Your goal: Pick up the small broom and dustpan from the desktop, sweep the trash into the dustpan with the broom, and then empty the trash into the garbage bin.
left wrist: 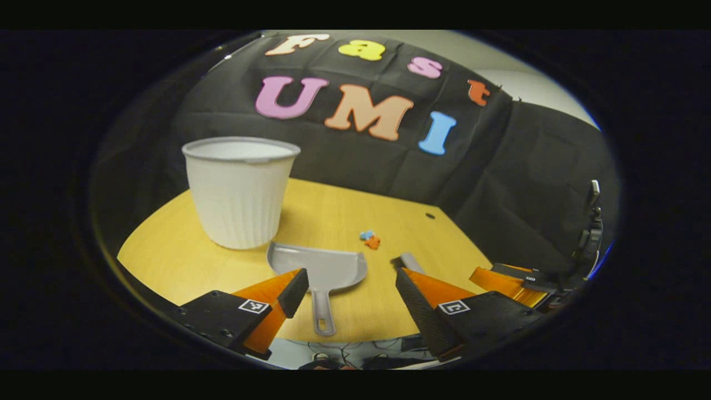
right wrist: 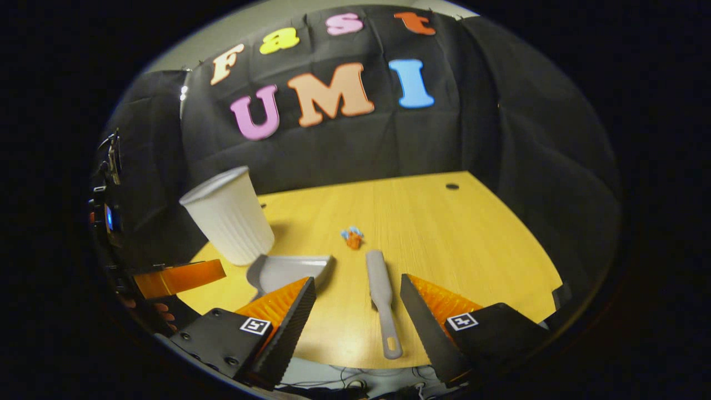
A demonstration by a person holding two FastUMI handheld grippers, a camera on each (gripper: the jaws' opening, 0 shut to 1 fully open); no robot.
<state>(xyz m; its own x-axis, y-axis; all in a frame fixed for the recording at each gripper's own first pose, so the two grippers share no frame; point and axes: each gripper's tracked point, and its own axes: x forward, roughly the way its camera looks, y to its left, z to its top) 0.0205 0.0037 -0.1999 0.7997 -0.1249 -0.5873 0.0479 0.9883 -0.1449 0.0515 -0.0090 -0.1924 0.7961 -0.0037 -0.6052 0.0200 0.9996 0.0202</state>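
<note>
Both tools hung spread and empty above the table's (right wrist: 472, 244) near edge. The dustpan (left wrist: 325, 266) lay ahead of the left tool (left wrist: 351, 291), just beside the garbage bin (left wrist: 240, 191). The broom (right wrist: 380, 294) lay between the right tool's (right wrist: 358, 308) fingers, the trash (right wrist: 353, 237) just beyond it.

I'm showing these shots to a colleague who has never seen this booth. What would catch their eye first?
Probably the white ribbed garbage bin, standing tall at the left of the yellow desktop. Next, the grey dustpan lying just in front of it and the grey broom to its right. Between them, farther back, sits a small blue and orange bit of trash.
</note>
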